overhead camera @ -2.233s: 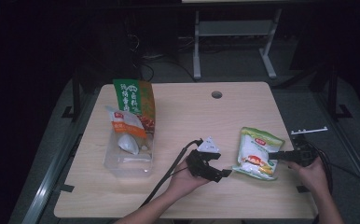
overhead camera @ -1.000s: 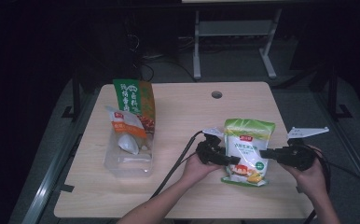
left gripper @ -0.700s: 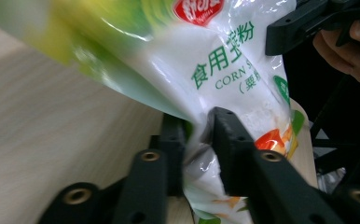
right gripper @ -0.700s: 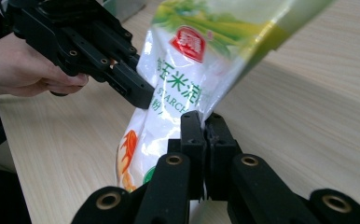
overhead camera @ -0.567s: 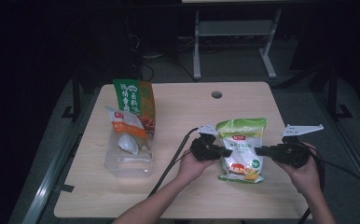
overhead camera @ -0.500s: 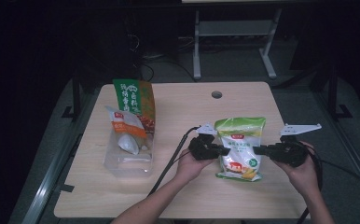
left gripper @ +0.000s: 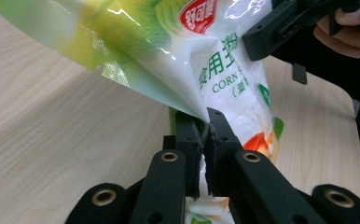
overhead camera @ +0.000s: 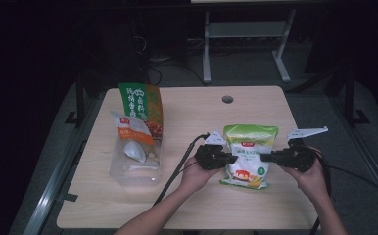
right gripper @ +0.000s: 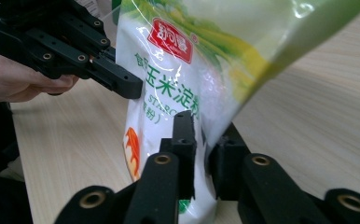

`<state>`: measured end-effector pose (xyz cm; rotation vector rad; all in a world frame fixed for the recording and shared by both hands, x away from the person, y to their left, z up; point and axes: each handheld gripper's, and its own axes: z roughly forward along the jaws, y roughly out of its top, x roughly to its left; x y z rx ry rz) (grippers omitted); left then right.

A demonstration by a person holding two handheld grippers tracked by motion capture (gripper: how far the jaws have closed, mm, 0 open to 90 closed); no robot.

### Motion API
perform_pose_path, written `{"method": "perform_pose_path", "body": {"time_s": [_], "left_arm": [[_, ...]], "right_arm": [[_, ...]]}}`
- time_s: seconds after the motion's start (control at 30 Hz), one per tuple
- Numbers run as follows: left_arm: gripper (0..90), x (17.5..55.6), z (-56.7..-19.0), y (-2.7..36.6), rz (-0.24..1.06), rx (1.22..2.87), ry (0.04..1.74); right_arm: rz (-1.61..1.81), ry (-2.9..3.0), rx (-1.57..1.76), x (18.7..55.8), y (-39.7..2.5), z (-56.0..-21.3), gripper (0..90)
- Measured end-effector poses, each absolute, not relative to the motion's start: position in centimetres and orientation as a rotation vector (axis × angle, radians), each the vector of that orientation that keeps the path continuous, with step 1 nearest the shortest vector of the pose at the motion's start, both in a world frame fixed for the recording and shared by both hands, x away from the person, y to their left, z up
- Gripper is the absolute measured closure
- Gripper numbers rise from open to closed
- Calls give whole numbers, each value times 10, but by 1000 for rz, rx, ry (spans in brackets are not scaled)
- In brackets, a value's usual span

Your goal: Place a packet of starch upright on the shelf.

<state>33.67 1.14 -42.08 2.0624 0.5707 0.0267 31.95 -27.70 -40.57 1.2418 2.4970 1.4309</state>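
The starch bag (overhead camera: 248,154) hangs upright over the right half of the worktop (overhead camera: 192,205), its green top uppermost and its lower edge at or just above the wood; contact cannot be judged. It is held from both sides.

The left hand-held gripper (overhead camera: 228,158) points right and clamps the bag's left edge. The left gripper view shows its jaws nearly closed on a fold of the film (left gripper: 205,122), with only a thin gap between them. The right hand-held gripper (overhead camera: 268,156) points left and clamps the opposite edge; the right gripper view shows its jaws pinched on the film (right gripper: 201,135) in the same manner.

Both forearms enter from the near edge. The left hand (overhead camera: 197,172) and right hand (overhead camera: 312,175) each grip their tool from below, the tools level and facing one another across the bag.

The high view places a clear tub (overhead camera: 135,161) well to the left, holding a white pouch (overhead camera: 133,139), with a green and orange bag (overhead camera: 140,107) standing behind. The gripper views add the print: a red logo (right gripper: 171,39) and the words "CORN" (left gripper: 225,86) and "STARCH".
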Motion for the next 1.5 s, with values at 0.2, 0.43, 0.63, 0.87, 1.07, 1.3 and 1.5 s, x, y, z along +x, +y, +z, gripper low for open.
{"method": "perform_pose_path", "body": {"time_s": [0.2, 0.43, 0.63, 0.87, 1.07, 1.3, 1.5], "left_arm": [[859, 336, -420, 14, 38, 2074, 560], [859, 334, -418, 15, 45, 2081, 546], [853, 333, -420, 22, 37, 2072, 557], [751, 329, -417, 32, 47, 2060, 582], [675, 328, -415, 42, 53, 2060, 600], [588, 322, -415, 53, 68, 2053, 608], [537, 312, -414, 60, 72, 2054, 592]], "right_arm": [[1478, 2526, 1222, 325, -272, -407, 718], [1442, 2559, 1192, 332, -258, -403, 698], [1402, 2577, 1182, 333, -251, -402, 836], [1392, 2570, 1178, 327, -248, -395, 880], [1399, 2561, 1161, 323, -246, -391, 882], [1410, 2537, 1156, 319, -245, -384, 885], [1409, 2520, 1154, 317, -243, -378, 886]]}}
